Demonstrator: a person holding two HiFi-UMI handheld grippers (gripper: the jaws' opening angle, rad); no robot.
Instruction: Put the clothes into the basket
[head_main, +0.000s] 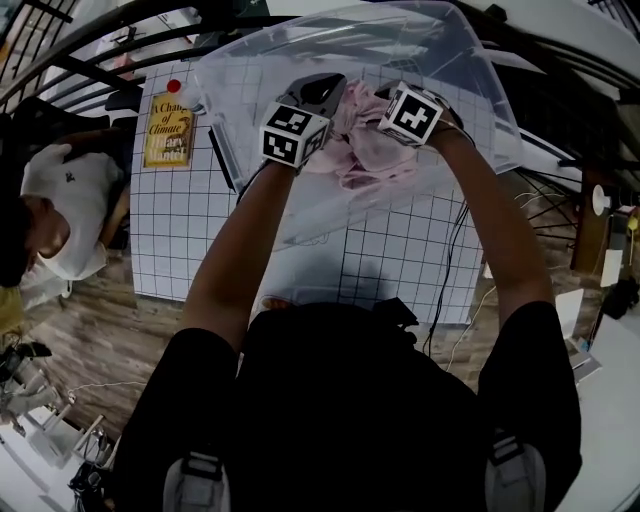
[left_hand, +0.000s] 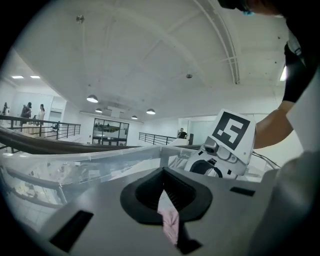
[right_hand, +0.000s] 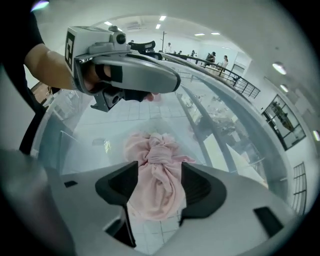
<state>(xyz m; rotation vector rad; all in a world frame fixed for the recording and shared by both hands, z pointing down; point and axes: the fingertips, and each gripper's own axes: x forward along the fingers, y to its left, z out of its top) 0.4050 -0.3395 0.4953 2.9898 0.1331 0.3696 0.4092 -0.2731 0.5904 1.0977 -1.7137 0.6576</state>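
Soft and probably light, the pink garment (right_hand: 159, 150) drooped; the left claw (left_hand: 165, 197) pinched a thin fold, the right claw (right_hand: 158, 186) clenched its bunched middle.

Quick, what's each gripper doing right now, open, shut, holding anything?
Left gripper: jaws shut on pink cloth.
Right gripper: jaws shut on pink cloth too.

Big open white hall, mezzanine railings (left_hand: 55, 131), round ceiling lamps (left_hand: 92, 99), gridded worktable (head_main: 180, 240)
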